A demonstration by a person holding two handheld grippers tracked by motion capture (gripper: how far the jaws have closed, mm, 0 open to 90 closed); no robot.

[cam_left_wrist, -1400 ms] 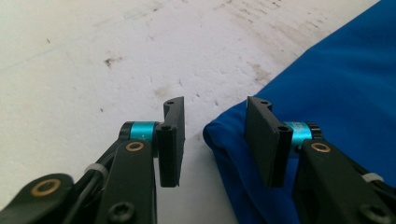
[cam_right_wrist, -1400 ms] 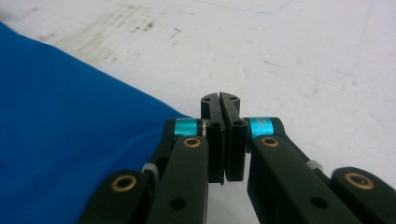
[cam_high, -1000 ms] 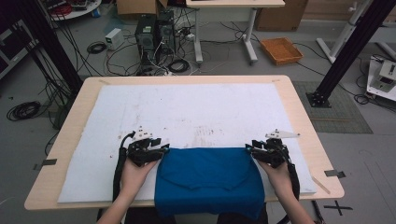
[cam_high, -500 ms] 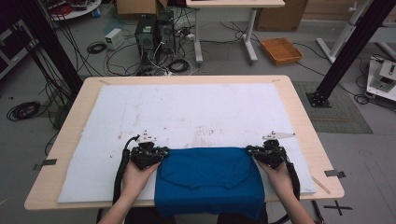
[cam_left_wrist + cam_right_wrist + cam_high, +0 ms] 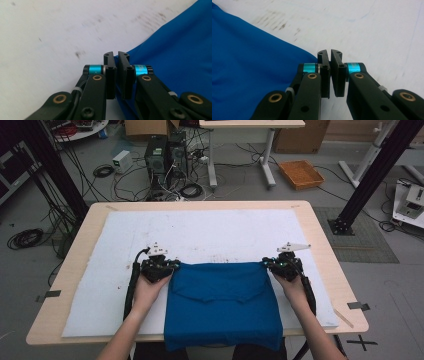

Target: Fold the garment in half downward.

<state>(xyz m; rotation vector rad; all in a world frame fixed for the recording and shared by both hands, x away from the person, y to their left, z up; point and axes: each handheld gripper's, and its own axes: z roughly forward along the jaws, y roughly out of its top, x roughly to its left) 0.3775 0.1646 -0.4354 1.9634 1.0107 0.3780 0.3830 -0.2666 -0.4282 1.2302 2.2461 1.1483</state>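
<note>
A folded blue cloth (image 5: 223,302) lies at the near middle of the counter (image 5: 320,230), on a white mat (image 5: 210,232), its near edge hanging over the counter's near edge. The left hand-held gripper (image 5: 172,266) sits at the cloth's far left corner; its jaws have just been closing and stand nearly together, pinching the cloth's corner. The right hand-held gripper (image 5: 266,264) sits at the far right corner; its jaws have also just been closing, clamped at the cloth's edge.
</note>
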